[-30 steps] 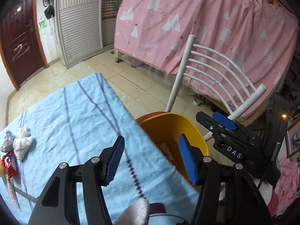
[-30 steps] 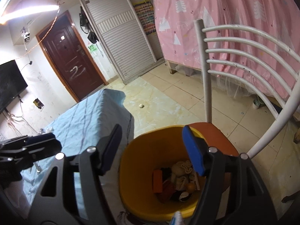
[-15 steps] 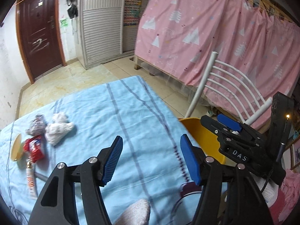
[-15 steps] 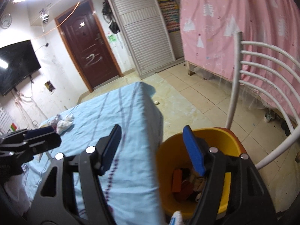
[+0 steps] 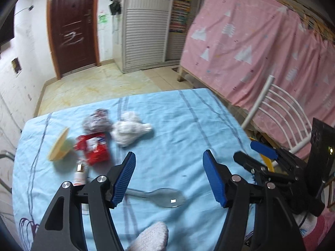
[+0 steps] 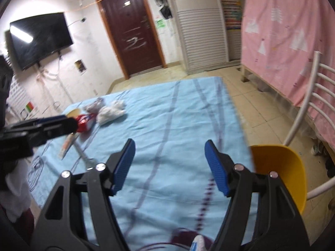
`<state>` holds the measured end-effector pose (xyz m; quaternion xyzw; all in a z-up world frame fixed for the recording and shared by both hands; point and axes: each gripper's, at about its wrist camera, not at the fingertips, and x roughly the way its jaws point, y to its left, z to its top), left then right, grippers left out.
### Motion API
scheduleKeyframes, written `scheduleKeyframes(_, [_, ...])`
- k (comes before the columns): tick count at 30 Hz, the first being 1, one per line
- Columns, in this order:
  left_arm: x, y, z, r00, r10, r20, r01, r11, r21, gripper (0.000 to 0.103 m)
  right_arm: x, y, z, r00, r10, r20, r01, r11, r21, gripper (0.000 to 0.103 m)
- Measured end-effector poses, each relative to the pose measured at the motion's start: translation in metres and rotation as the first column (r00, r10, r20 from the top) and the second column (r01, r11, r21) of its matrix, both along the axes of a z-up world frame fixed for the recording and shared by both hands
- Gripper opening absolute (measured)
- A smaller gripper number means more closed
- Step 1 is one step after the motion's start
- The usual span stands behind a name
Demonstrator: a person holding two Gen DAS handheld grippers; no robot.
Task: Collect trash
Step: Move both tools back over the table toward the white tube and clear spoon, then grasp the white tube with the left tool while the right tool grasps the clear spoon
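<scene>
A pile of trash lies on the blue tablecloth [image 5: 188, 121]: a white crumpled tissue [image 5: 129, 128], a grey crumpled wrapper [image 5: 97, 121], a red packet [image 5: 94, 148], a yellow disc [image 5: 58, 146], a small tube [image 5: 80, 173] and a clear plastic spoon [image 5: 165, 195]. My left gripper [image 5: 169, 177] hovers above the spoon, its jaws opening with nothing between them. My right gripper [image 6: 169, 167] stands open and empty over the cloth [image 6: 167, 115], right of the left gripper [image 6: 72, 123]. The tissue [image 6: 111, 109] and red packet [image 6: 83, 123] lie far left of it. The yellow bin [image 6: 278, 167] sits beside the table's right edge.
A white slatted chair [image 6: 309, 96] stands behind the bin, with a pink curtain [image 5: 261, 48] beyond it. Tiled floor [image 5: 100, 83] runs to a dark red door [image 6: 134, 31]. A television [image 6: 39, 39] hangs on the left wall. My right gripper [image 5: 245, 150] shows at the table's right edge.
Both views have swung left, away from the yellow bin and onto the table, bringing the trash pile into sight. The left jaws stand slightly wider than before.
</scene>
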<state>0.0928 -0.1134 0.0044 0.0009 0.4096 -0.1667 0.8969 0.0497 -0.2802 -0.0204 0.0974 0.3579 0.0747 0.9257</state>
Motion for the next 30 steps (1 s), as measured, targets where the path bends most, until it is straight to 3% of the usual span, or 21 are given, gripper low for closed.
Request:
scheduleKeyframes(12, [0.008, 0.066, -0.02, 0.993, 0.114, -0.039, -0.114, 0.993, -0.006, 0.059, 0.009, 0.067, -0.004, 0.983, 0.175, -0.045, -0.177, 0.984, -0.027, 0.072])
scheduleKeyframes(19, [0.013, 0.099, -0.038, 0.984, 0.165, -0.068, -0.165, 0.986, 0.019, 0.06, 0.013, 0.089, -0.009, 0.971, 0.226, -0.073, -0.23, 0.972, -0.055, 0.075])
scheduleKeyframes(27, [0.014, 0.109, -0.058, 0.987, 0.143, -0.078, -0.137, 0.987, 0.078, 0.059, 0.017, 0.104, -0.014, 0.962, 0.256, -0.094, -0.263, 0.962, -0.075, 0.076])
scheduleKeyframes(30, [0.016, 0.107, -0.063, 0.987, 0.136, -0.082, -0.127, 0.987, 0.103, 0.055, 0.018, 0.109, -0.015, 0.958, 0.268, -0.101, -0.276, 0.957, -0.085, 0.076])
